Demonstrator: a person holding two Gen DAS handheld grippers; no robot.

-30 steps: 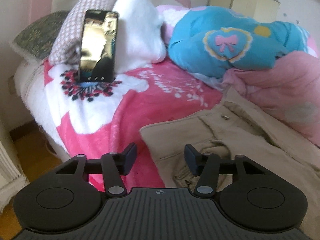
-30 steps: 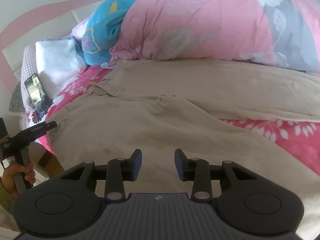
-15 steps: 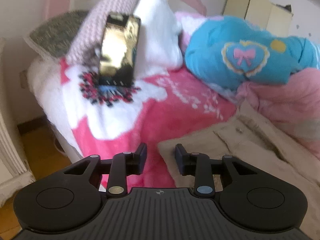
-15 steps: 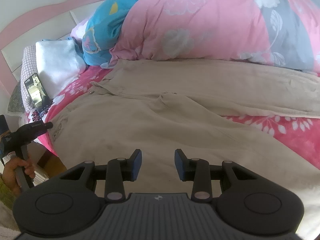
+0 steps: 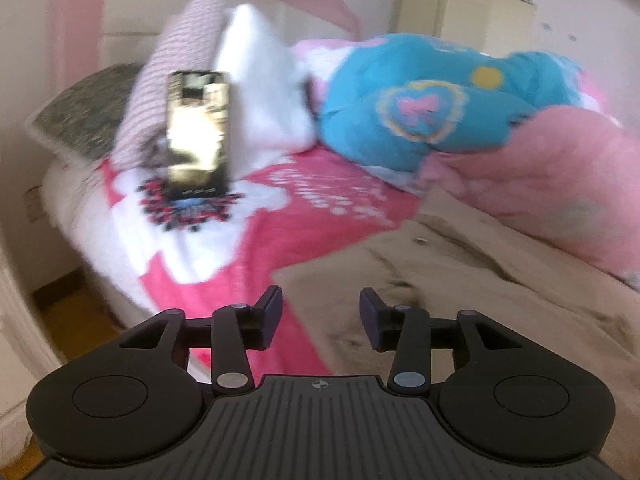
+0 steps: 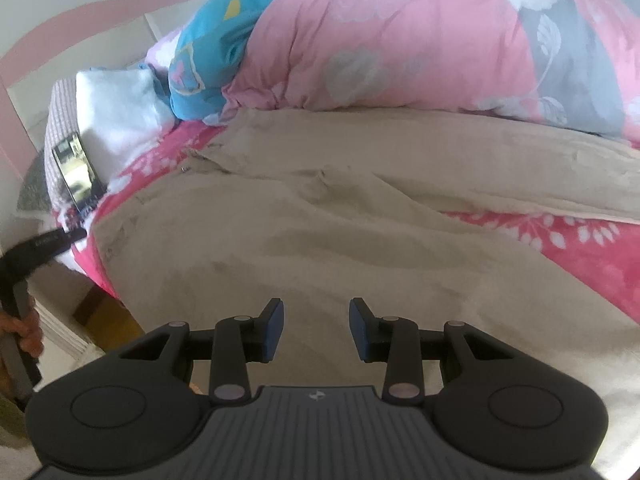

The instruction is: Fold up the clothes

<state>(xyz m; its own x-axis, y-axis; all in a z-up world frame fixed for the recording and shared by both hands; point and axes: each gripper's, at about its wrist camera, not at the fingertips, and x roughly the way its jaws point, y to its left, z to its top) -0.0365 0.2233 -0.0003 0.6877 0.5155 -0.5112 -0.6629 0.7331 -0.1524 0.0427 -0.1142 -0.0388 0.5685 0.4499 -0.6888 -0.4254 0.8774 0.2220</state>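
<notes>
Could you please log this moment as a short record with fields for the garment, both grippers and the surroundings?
garment: beige trousers spread flat on the pink floral blanket, not yet folded
left gripper: open, empty, at the trousers' waist corner
right gripper: open, empty, above the near trouser leg
phone: propped upright against the pillows
bedding: pink duvet and blue quilt piled behind the trousers

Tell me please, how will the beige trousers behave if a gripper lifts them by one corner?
The beige trousers lie creased and follow the bed's shape, so they are probably floppy and would sag and drape. They are spread wide over the pink floral blanket, so most of the cloth would likely drag behind. The fabric looks matte, so probably not slippery.
</notes>
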